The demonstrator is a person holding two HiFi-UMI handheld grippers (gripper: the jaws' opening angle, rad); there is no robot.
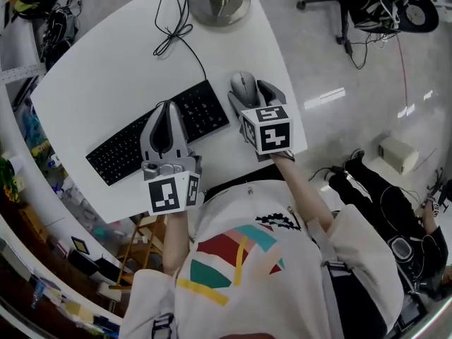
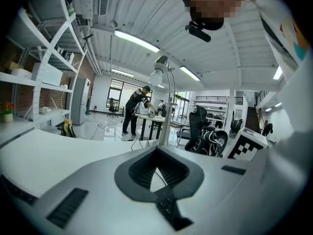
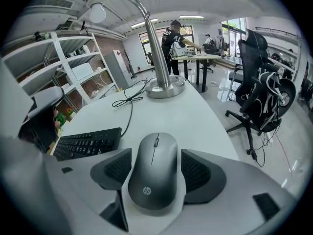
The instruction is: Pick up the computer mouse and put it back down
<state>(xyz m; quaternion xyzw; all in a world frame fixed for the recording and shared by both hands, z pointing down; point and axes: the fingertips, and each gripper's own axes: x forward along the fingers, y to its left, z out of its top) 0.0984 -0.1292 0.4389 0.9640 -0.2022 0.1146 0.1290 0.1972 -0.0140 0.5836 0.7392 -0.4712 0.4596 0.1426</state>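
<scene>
Plainly, the grasp step is being set up. The computer mouse (image 3: 155, 173) is being straddled by the right gripper (image 1: 253, 96), whose jaws are being held apart on either side of it. The mouse is lying flat on the white table (image 1: 106, 69), just right of the black keyboard (image 1: 120, 150). A thin strip of table is being shown between its right flank and the nearer pad, so no firm clamp is being judged to exist yet. On the left flank, contact cannot be ruled out.

Next, the jaws are probably being called on to close evenly on the two flanks. They should be set low enough that the rounded shell is not squeezed upward and out before it is lifted and set back down.

The mouse is being seen as a smooth, matte grey oval dome with a centre seam, a scroll wheel and a small logo near its tail. The pads (image 3: 201, 173) are dark, ribbed and wedge-shaped, which is being judged helpful against so slick a shell. The left gripper (image 1: 168, 111) is being held idle above the keyboard, its jaws closed together on nothing.
</scene>
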